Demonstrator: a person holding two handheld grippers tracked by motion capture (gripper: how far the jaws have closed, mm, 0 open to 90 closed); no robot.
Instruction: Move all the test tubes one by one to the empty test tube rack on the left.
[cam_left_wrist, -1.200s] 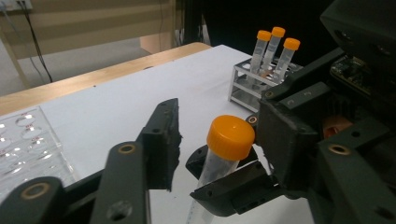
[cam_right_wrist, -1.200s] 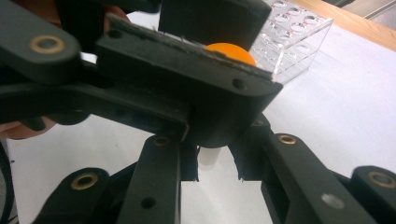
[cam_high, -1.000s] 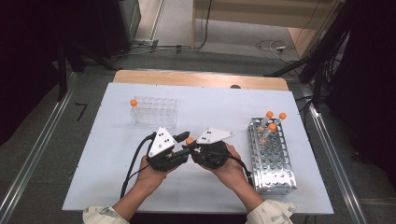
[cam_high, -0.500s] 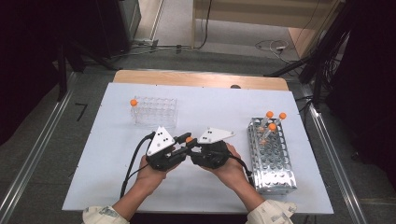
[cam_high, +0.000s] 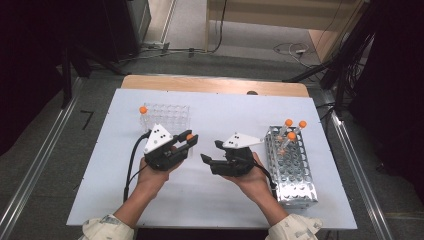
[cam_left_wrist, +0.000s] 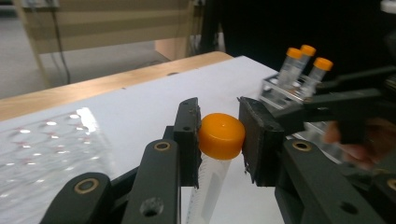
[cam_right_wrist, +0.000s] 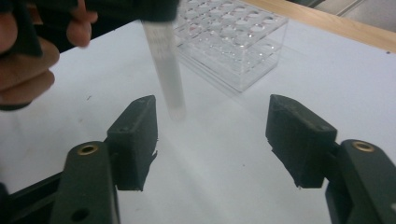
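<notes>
My left gripper (cam_high: 189, 141) (cam_left_wrist: 219, 135) is shut on the orange cap of a clear tube (cam_left_wrist: 211, 182), which hangs below its jaws. From the right gripper view that tube (cam_right_wrist: 166, 65) hangs under the left gripper, just beyond my right gripper's left jaw and free of its pads. My right gripper (cam_high: 210, 151) (cam_right_wrist: 210, 116) stands open; its jaws have just been opening and nothing is between them. The two grippers face each other over the middle of the white table (cam_high: 225, 115), a short gap apart.
A clear plastic rack (cam_high: 167, 116) (cam_right_wrist: 233, 37) stands at the back left with one orange-capped tube (cam_high: 143, 110) at its corner. A metal rack (cam_high: 292, 165) (cam_left_wrist: 280, 93) holding three orange-capped tubes (cam_high: 291, 135) (cam_left_wrist: 303, 65) sits at the right.
The right gripper's jaws have opened and let go of the tube. The left gripper has drawn away to the left with the tube, widening the gap between the hands.
</notes>
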